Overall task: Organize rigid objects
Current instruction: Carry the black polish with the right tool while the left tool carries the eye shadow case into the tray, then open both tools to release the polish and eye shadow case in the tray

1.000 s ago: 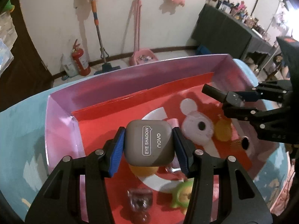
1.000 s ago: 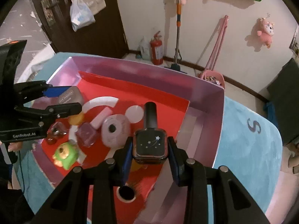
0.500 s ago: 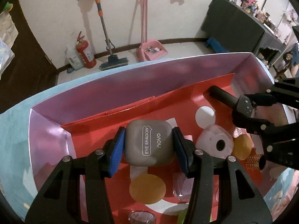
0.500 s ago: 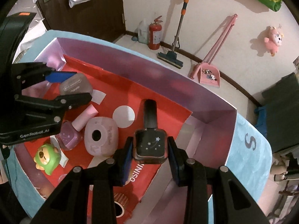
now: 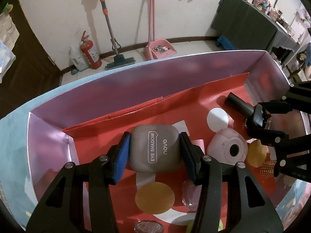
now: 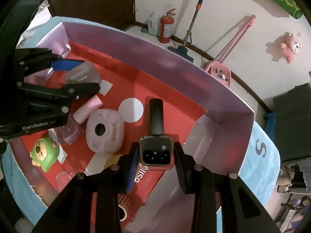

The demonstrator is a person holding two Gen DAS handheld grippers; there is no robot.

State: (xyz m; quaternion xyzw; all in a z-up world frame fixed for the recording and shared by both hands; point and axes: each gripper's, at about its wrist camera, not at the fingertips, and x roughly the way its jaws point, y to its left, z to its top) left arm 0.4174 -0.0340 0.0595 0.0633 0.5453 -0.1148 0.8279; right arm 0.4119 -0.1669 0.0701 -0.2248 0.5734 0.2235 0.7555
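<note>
The grey eye shadow case (image 5: 154,149) with the words "EYE SHADOW" on its lid sits between the two fingers of the left gripper (image 5: 155,151), which are closed on its sides and hold it above the red floor of the box (image 5: 120,101), near the back left corner. The black nail polish bottle (image 6: 156,147), with small stars on its square body and a long dark cap pointing away from the camera, is clamped in the same way by the right gripper (image 6: 155,155), over the right part of the red floor, close to the lilac wall there

Between the two grippers, lying on the floor of the box, is a pink rounded case (image 6: 105,134) with a dark round hole in its top. Just beside it, to the left in the right wrist view, lie a small pink cylinder (image 6: 88,108) and a clear pinkish bottle (image 6: 70,132) (partly hidden under the left gripper). A green toy figure (image 6: 43,155) stands near the front left edge of the box. The red floor has printed white and yellow circles

The box has lilac walls and rests on a light blue surface (image 6: 262,155). Behind it, against the white wall, stand a red fire extinguisher (image 5: 90,53), a mop (image 5: 111,36) and a pink dustpan (image 5: 158,46)
</note>
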